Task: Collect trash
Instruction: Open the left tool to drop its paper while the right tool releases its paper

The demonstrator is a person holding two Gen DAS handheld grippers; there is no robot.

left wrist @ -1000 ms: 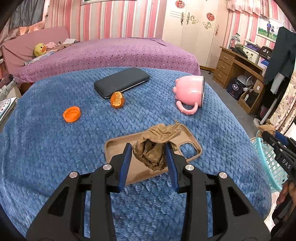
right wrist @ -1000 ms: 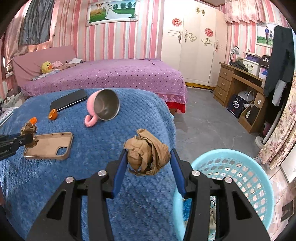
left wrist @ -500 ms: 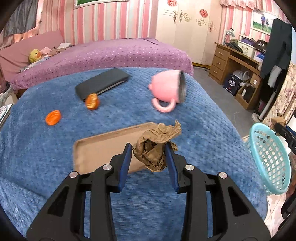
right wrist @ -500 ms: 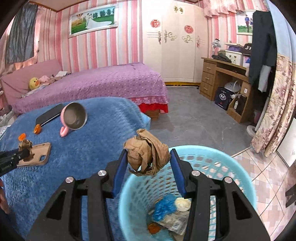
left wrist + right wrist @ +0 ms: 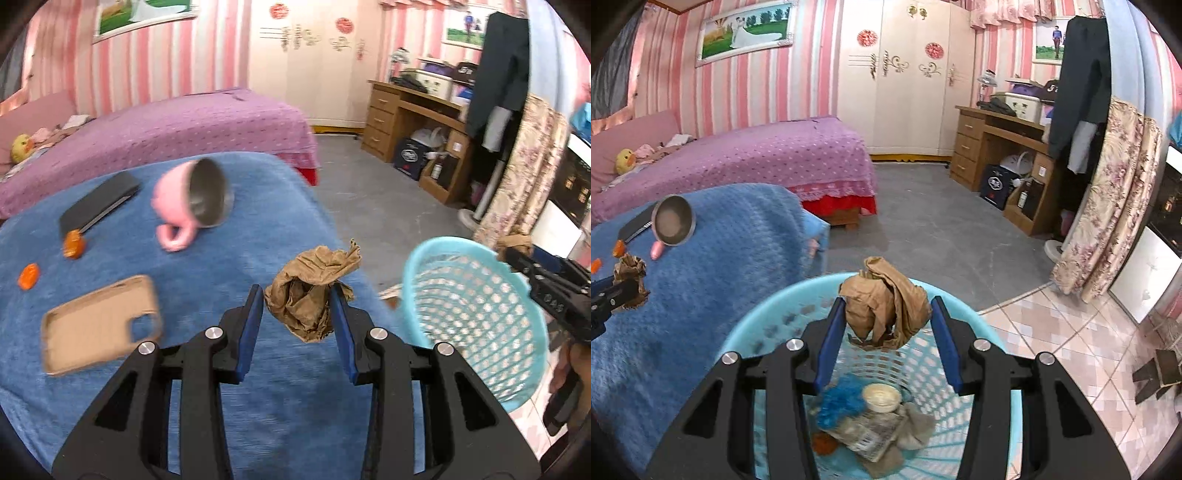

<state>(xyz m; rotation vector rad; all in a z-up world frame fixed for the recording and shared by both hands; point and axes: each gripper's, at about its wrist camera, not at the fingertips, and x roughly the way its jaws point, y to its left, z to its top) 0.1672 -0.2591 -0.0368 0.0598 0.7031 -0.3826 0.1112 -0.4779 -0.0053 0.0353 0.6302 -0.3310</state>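
Both tools clamp crumpled brown paper: right tool (image 5: 888, 325) above basket (image 5: 768, 314), left tool (image 5: 297, 314) over blanket (image 5: 258, 229).

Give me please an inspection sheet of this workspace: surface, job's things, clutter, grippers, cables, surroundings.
Surface: blue blanket.
Job's things: two crumpled brown papers, left paper wad, right paper wad; teal basket already holds trash.
Clutter: pink mug on its side, tan phone case, black phone, orange cap.
Grippers: left gripper shut on paper over blanket; right gripper shut on paper over basket.
Cables: nothing seen.
Surroundings: purple bed, wooden desk.
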